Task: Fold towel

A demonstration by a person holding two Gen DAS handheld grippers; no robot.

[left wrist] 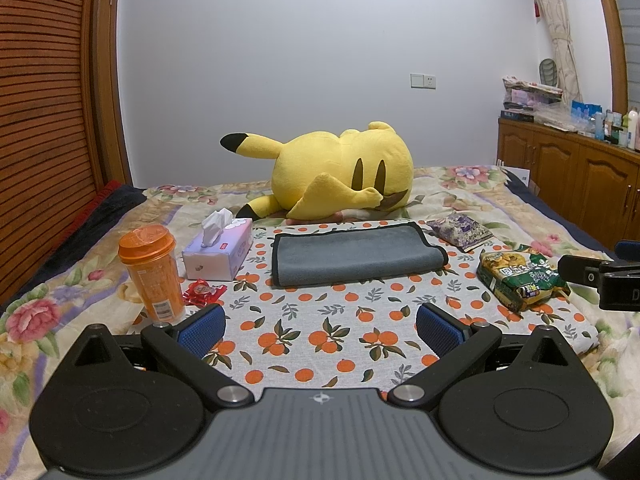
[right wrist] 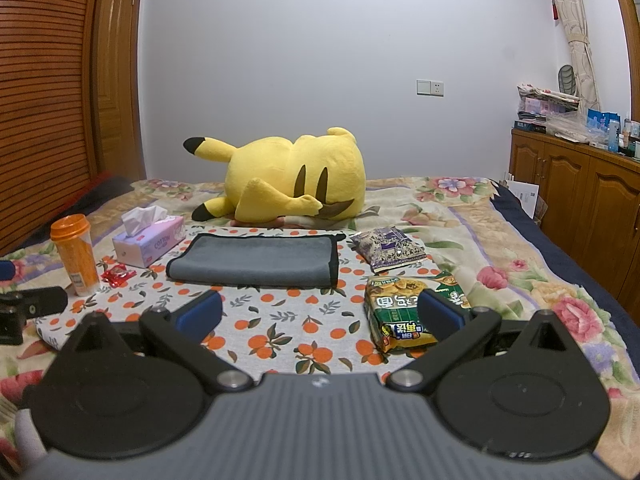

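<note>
Here the grey towel, black-edged, lies folded flat mid-cloth near the orange-print cloth's far edge. Bare cloth stretches between it and both grippers, left gripper and right gripper, fingers spread apart, holding nothing. The tissue box reads "COTTON".

The near end of the green snack packet is covered by the right finger of the right gripper. The other gripper is cut off at the frame edge, beyond the right finger.
</note>
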